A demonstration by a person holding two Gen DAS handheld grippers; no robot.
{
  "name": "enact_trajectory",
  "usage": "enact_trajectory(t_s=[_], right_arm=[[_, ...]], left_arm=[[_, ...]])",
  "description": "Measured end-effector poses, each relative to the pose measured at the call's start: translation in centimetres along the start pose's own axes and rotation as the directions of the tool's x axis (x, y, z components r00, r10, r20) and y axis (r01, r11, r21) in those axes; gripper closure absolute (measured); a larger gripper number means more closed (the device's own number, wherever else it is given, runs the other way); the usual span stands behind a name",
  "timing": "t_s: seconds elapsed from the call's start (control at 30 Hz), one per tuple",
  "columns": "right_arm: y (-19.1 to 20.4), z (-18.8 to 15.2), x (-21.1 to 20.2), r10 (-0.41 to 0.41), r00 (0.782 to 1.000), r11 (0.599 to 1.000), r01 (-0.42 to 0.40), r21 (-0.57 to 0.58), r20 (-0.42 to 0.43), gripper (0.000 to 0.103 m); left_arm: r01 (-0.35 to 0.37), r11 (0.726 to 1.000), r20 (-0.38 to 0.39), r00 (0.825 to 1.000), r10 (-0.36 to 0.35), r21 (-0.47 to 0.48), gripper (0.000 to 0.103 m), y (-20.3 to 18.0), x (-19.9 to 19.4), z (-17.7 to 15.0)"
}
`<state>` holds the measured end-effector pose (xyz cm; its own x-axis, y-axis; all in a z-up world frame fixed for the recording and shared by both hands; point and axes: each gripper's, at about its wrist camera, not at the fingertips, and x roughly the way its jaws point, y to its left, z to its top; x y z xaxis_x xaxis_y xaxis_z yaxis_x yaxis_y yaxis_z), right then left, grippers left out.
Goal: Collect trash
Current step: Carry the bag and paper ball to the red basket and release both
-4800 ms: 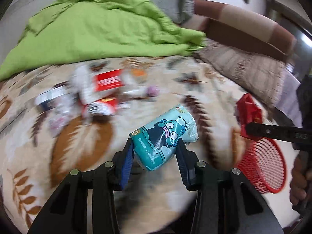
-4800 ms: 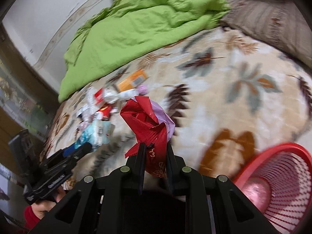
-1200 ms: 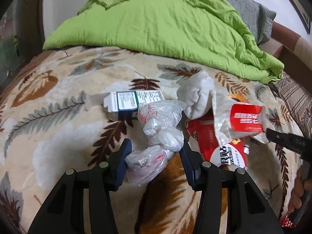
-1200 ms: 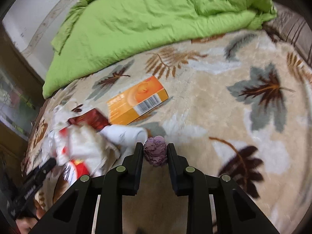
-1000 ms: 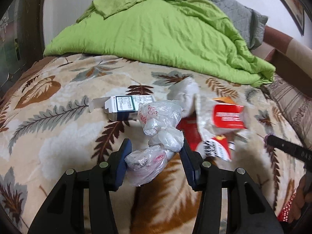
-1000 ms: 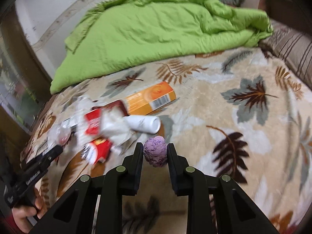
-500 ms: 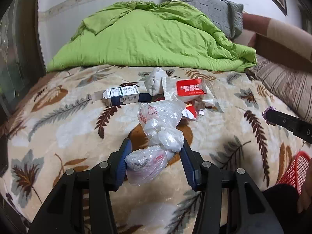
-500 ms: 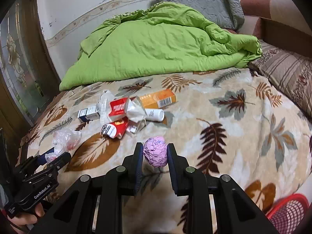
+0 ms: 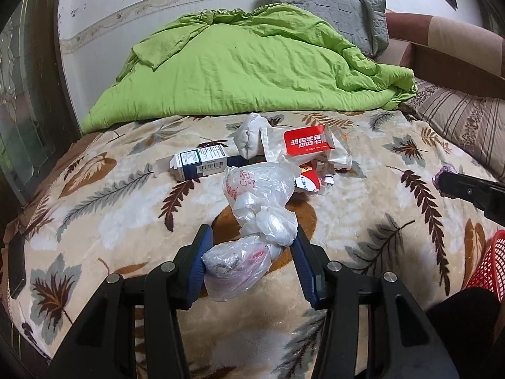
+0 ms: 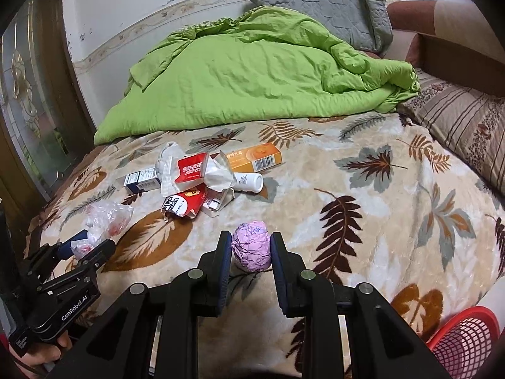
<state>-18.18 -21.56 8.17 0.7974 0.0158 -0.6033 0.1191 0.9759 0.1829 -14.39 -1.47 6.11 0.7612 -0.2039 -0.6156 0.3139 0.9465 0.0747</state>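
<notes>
The left gripper (image 9: 249, 263) clenches a knotted, crinkly clear plastic bag (image 9: 252, 221); the right gripper (image 10: 251, 251) pinches a crumpled pink paper ball (image 10: 251, 245). Both seem light, squashy, best held mid-body.

Leaf-patterned bed (image 10: 394, 189), green quilt (image 10: 252, 72), white wall (image 10: 142, 0), glazed door (image 10: 28, 94).

A green quilt (image 9: 252, 72) is lying bunched across the far end of the bed, over a leaf-patterned blanket (image 10: 394, 189). A grey pillow (image 10: 328, 9) is leaning against the wall behind it, and a striped pillow (image 10: 464, 126) is resting at the right.
</notes>
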Motion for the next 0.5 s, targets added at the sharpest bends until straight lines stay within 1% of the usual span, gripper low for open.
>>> enact_trajectory(t_s=[0.5], right_arm=[[0.13, -0.06, 0.13, -0.001, 1.0, 1.0, 0.001, -0.003, -0.005, 0.076]], left_arm=[[0.003, 1.0, -0.002, 1.0, -0.003, 0.006, 0.054, -0.21, -0.02, -0.25]])
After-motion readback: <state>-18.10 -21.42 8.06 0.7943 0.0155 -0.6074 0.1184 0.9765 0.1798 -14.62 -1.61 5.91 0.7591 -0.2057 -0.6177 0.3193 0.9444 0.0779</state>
